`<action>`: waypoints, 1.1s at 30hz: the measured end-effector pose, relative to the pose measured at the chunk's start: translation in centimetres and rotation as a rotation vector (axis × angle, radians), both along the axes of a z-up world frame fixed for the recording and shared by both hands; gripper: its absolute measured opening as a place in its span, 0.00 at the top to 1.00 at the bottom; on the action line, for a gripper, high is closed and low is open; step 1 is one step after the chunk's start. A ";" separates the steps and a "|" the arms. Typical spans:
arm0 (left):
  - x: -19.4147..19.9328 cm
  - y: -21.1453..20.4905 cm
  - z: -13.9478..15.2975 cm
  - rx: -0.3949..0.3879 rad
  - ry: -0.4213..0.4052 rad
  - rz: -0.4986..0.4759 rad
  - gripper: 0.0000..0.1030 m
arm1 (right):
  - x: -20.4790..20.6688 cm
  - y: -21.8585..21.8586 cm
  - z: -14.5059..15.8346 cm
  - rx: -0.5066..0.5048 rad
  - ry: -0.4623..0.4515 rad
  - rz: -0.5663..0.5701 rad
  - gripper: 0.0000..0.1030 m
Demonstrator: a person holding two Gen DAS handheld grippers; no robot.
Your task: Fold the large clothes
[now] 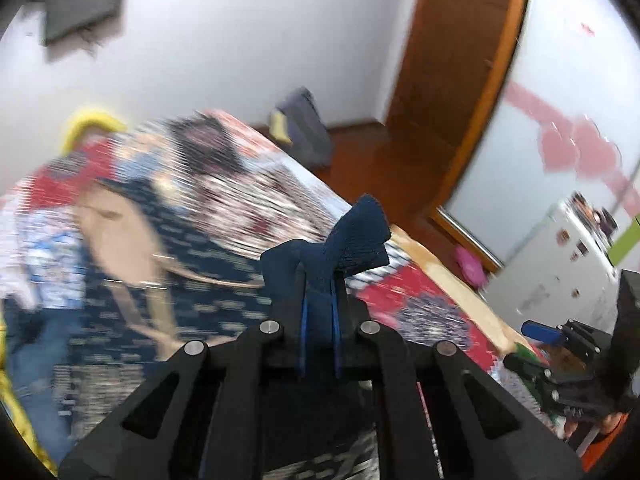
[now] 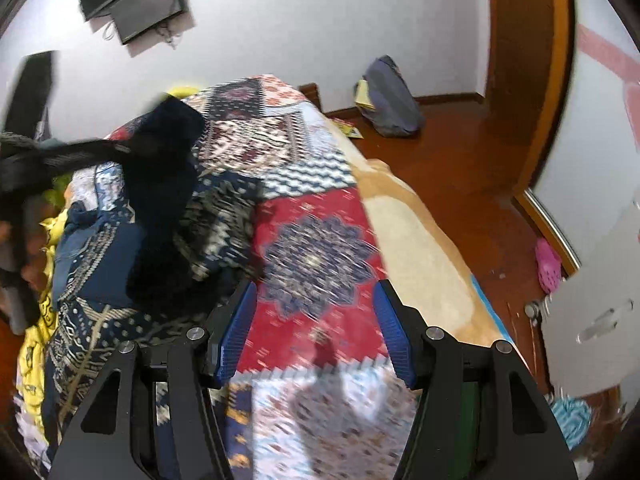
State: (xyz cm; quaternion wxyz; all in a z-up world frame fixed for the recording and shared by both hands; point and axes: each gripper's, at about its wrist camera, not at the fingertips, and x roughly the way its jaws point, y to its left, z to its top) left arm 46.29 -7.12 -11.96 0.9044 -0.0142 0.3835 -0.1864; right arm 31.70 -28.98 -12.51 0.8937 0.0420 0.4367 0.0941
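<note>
My left gripper (image 1: 319, 280) is shut on a bunched fold of a dark navy garment (image 1: 352, 236), held up above the bed. The same garment (image 2: 160, 184) hangs in the right wrist view at the left, lifted over the bed, with the left gripper (image 2: 24, 160) seen blurred at the far left. My right gripper (image 2: 316, 332) is open and empty, its blue pads (image 2: 236, 332) spread wide above the red patch of the patchwork bedspread (image 2: 316, 248). A navy cloth with gold pattern (image 2: 92, 320) lies on the bed's left side.
The bed has a tan blanket (image 2: 420, 264) along its right edge. A wooden floor (image 2: 452, 152) lies to the right, with a grey bag (image 2: 388, 100) by the wall, a pink shoe (image 2: 548, 268) and a white cabinet (image 1: 556, 268). A yellow cloth (image 2: 36, 344) lies at the left.
</note>
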 end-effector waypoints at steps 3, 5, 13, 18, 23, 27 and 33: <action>-1.9 5.8 1.7 0.020 -0.052 0.086 0.92 | 1.4 2.7 0.4 -0.006 -0.009 0.054 0.45; -2.6 8.9 1.7 0.059 -0.070 0.135 0.92 | 2.5 4.4 0.4 -0.021 -0.008 0.084 0.45; -5.0 18.5 -3.7 0.076 -0.008 0.270 0.92 | 7.4 9.5 -3.9 -0.071 0.110 0.131 0.45; -5.9 22.6 -9.2 0.064 0.086 0.354 0.92 | 8.4 11.4 -8.2 -0.113 0.221 0.146 0.45; -6.8 25.5 -14.9 0.059 0.248 0.436 0.85 | 7.3 12.7 -9.5 -0.153 0.223 0.162 0.45; -8.3 28.1 -17.1 -0.040 0.293 0.480 0.77 | 7.3 12.7 -9.4 -0.159 0.224 0.158 0.42; -11.3 30.3 -17.1 0.052 0.337 0.545 0.61 | 7.3 12.1 -9.2 -0.130 0.257 0.139 0.39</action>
